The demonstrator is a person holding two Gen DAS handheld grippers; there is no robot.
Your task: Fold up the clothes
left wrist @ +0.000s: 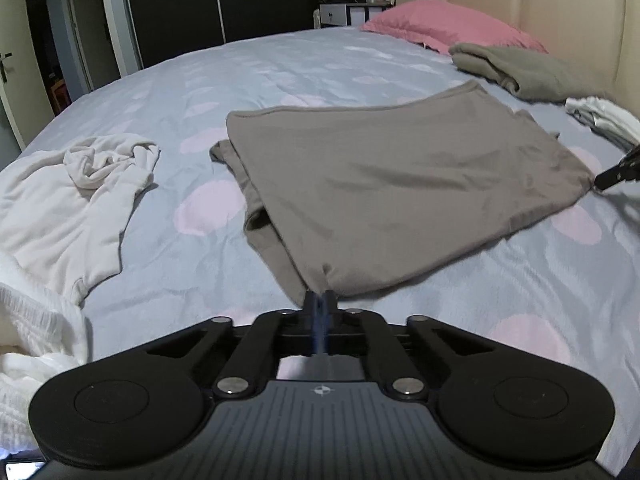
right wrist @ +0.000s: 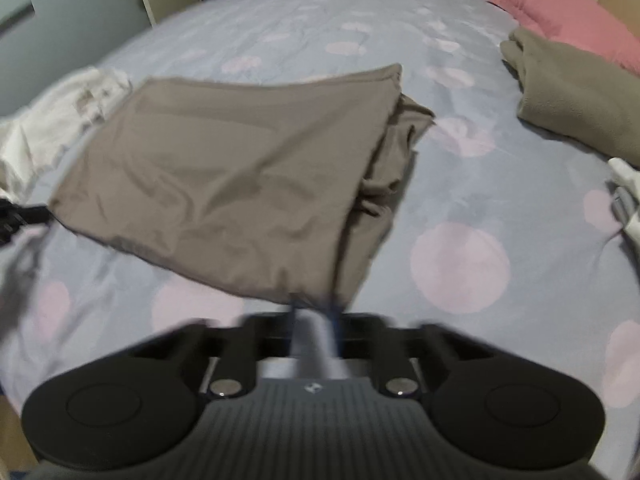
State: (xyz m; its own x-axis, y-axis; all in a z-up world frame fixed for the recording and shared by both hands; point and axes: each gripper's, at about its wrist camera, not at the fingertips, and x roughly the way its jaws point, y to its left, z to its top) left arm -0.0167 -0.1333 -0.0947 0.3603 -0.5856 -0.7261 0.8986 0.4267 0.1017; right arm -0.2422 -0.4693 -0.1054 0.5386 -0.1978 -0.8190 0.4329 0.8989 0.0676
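Both the left gripper (left wrist: 320,294) and right gripper (right wrist: 316,308) are pinching near corners of the half-folded taupe jersey garment (left wrist: 380,184), keeping its edge taut for the next fold over the spotted blue bedsheet (left wrist: 200,264).

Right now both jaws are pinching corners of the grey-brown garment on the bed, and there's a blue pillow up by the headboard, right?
Nearly. The pillow is pink, not blue, as the left wrist view shows. The rest holds: the left gripper and right gripper each pinch a corner of the grey-brown garment on the bed.

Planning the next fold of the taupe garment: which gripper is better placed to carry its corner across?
Neither clearly: left gripper and right gripper each pinch a near corner of the taupe garment, so both should probably move together.
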